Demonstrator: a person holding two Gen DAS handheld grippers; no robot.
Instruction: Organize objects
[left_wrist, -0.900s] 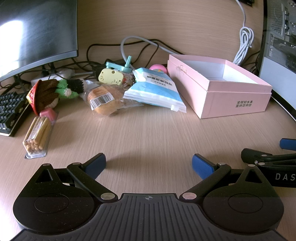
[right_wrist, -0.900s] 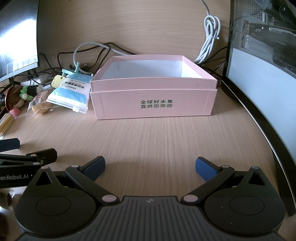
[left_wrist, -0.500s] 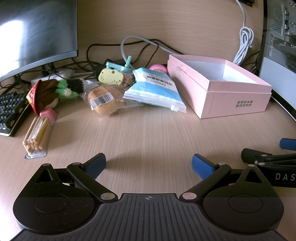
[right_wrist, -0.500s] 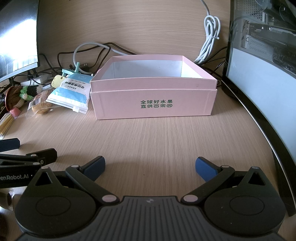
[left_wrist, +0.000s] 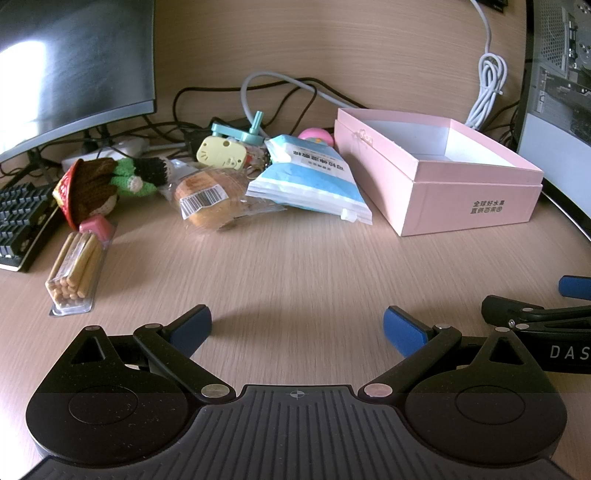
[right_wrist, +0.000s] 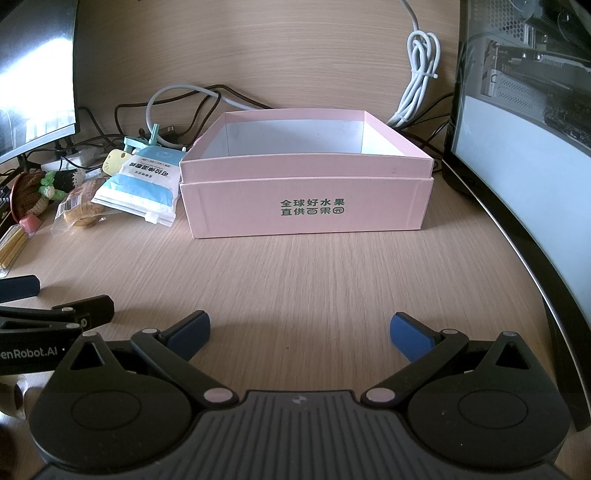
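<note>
Grabbing the blue pouch (left_wrist: 310, 177) left of the pink box (left_wrist: 469, 206) first: probably soft, slippery, so pinch its edge; both claws spread, empty.

The front wall of the pink box (right_wrist: 306, 206) carries two lines of green Chinese print, 全球好水果 above 直供百果园. On the side of my left gripper (right_wrist: 22, 352), seen from my right wrist camera, white lettering reads "enRobot.AI" with its start cut off at the frame edge; on my right gripper (left_wrist: 561, 350), seen from my left wrist camera, only "DAS" shows. The blue-and-white pouch (left_wrist: 314, 177) bears Chinese print too small to read, and the wrapped bread (left_wrist: 207, 201) bears a barcode label with illegible digits.
</note>
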